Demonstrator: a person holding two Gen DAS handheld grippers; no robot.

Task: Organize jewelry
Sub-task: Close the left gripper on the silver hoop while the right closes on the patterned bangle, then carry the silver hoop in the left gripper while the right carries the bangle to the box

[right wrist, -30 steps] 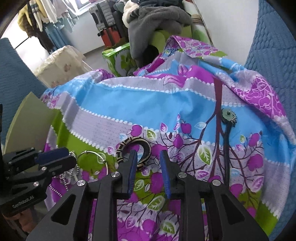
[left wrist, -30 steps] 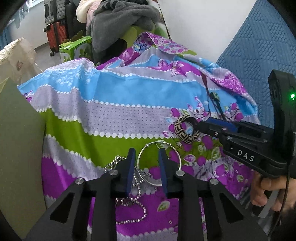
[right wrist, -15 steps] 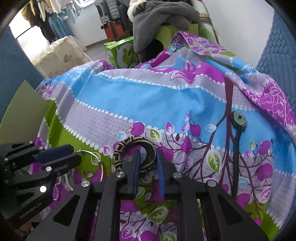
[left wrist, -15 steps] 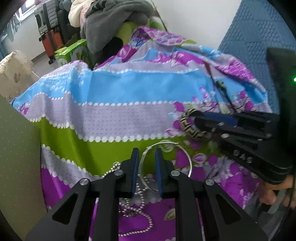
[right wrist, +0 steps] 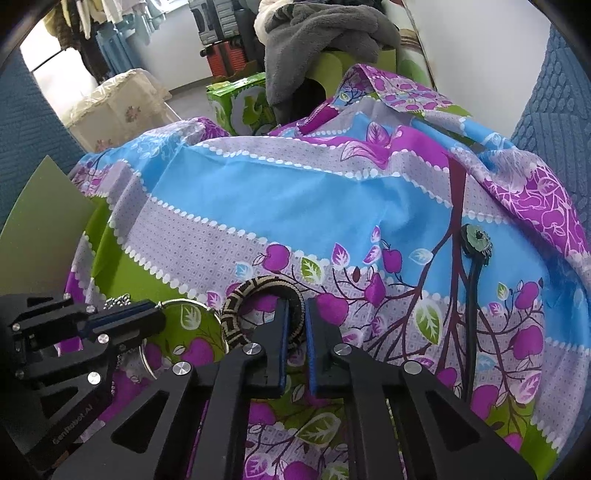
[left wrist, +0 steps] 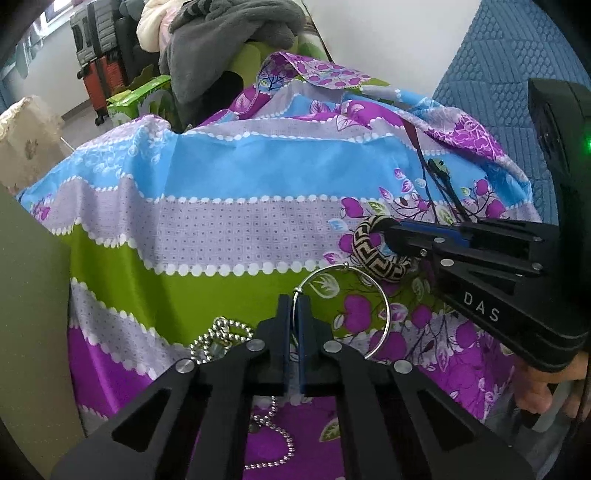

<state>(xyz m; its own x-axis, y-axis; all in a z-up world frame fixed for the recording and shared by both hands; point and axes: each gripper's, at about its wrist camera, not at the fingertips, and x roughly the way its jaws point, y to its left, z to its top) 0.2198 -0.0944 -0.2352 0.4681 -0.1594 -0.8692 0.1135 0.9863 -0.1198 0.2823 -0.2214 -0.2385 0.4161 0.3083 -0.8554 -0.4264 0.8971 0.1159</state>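
Observation:
A thin silver hoop bangle (left wrist: 354, 295) lies on the floral cloth (left wrist: 229, 192). My left gripper (left wrist: 294, 306) is shut on its left rim; it also shows in the right wrist view (right wrist: 147, 317). A black-and-cream patterned bangle (left wrist: 373, 254) lies just behind the hoop. My right gripper (right wrist: 295, 314) is shut on the patterned bangle's rim (right wrist: 240, 302); it reaches in from the right in the left wrist view (left wrist: 388, 230). A silver ball-chain necklace (left wrist: 221, 332) lies under my left gripper. A dark hair stick with a round green head (right wrist: 476, 243) lies to the right.
A green board (left wrist: 29, 295) stands at the left edge of the cloth. A blue quilted cushion (left wrist: 498, 55) rises at the right. A pile of grey clothes (left wrist: 229, 33), a green box (right wrist: 236, 99) and suitcases stand behind the cloth.
Both grippers have closed: the left on the silver hoop bangle, the right on the patterned bangle. Both cameras have tilted slightly upward.

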